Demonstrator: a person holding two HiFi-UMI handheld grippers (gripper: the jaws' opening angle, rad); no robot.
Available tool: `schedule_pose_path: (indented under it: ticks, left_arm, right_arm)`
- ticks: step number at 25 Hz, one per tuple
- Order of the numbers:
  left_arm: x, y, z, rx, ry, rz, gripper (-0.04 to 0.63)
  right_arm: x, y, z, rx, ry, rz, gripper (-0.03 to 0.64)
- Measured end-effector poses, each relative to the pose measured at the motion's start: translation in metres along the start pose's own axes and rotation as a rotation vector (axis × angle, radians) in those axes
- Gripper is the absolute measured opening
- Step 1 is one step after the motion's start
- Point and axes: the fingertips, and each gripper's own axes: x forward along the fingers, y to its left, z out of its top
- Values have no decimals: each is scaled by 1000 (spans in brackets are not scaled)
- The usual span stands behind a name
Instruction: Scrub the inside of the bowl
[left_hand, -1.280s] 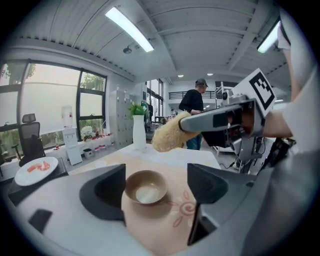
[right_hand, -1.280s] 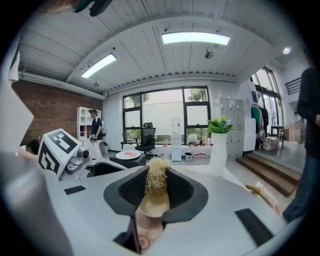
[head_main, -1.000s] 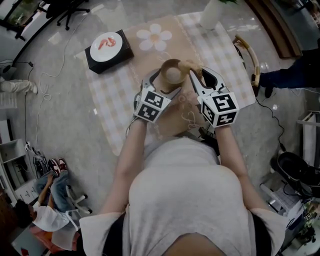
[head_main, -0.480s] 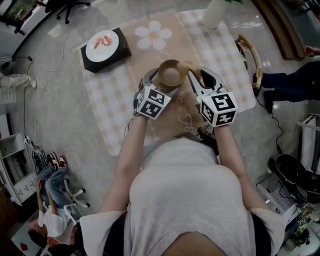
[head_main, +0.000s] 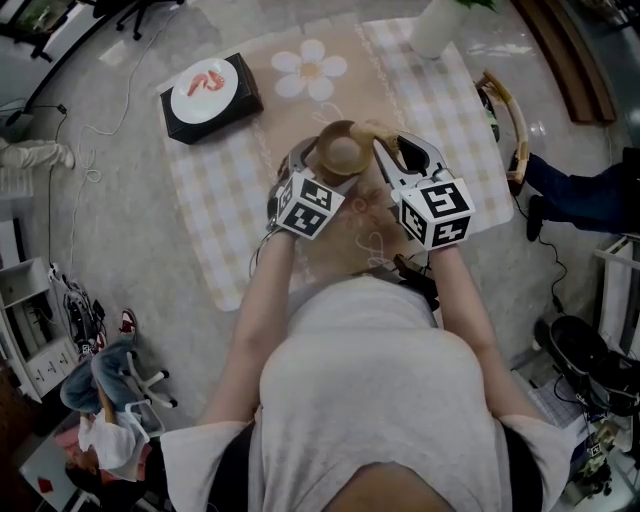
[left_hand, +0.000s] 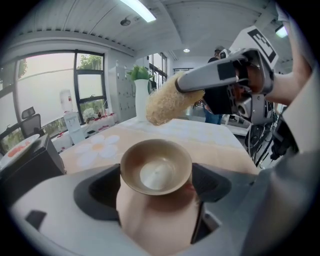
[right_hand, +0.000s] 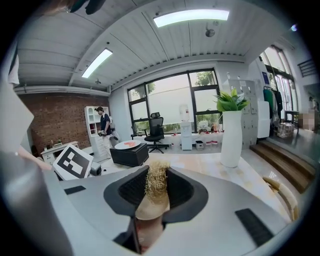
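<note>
Bracing the bowl (left_hand: 156, 167) mouth-up at mid-surface (left_hand: 210, 135), the left hand-held gripper (left_hand: 156, 186) has just been opening; its widest-set jaws hug the rim. The right hand-held gripper (right_hand: 156, 192) pinches the loofah scrubber (left_hand: 167, 102), poised beside the rim for scrubbing.

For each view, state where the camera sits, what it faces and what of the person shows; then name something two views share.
Head view: on the head, looking steeply down at the table; torso, forearms, left tool and right tool show.
Left gripper view: on the left tool, facing the bowl between its jaws, which have just been opening; the right arm shows.
Right gripper view: on the right tool, looking along its clamped brush toward windows; the left tool's cube shows.
Shared: both gripper views show the vase.
</note>
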Motion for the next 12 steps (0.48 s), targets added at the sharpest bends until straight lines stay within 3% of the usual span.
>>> schedule_pose_path:
  ticks: [12]
  left_arm:
    - [1, 0, 0, 7, 15, -14, 420]
  right_arm:
    - [56, 25, 0, -137, 76, 166, 97]
